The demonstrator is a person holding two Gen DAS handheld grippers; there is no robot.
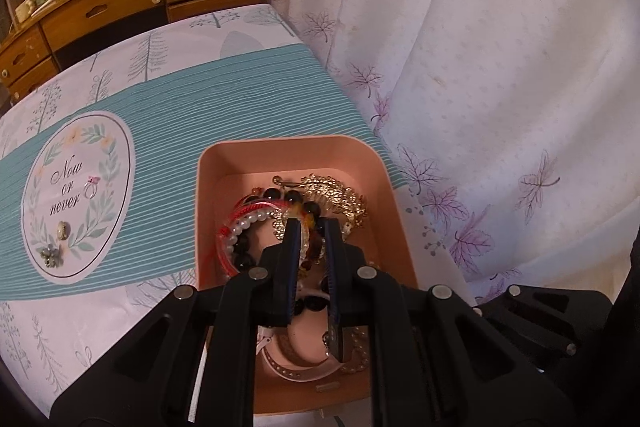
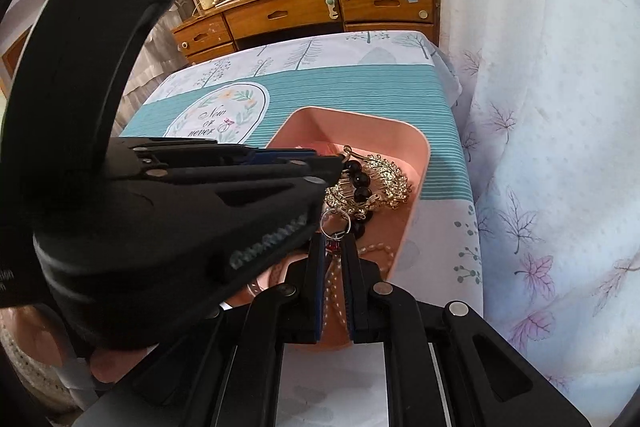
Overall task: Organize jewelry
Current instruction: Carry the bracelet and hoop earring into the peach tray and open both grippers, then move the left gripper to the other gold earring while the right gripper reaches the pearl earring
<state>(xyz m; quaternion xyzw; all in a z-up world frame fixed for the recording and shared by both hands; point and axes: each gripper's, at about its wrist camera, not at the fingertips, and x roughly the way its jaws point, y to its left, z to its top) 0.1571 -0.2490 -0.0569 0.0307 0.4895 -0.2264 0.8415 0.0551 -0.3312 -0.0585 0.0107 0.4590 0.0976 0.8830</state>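
- Both views were warm and rather dim; the curtain [image 1: 500,67] was the brightest surface, washed pale as daylight came through it.
- In the left wrist view the pink tray [image 1: 248,195] looked orange-tinted, and its inner wall away from the curtain lay in soft shadow.
- Fisheye bending curved the worktop [image 1: 240,99] edges, and black vignette filled the corners.
- In the right wrist view the left tool [image 2: 340,163], on the side away from the curtain, was near-silhouette and blurred where closest to the lens.
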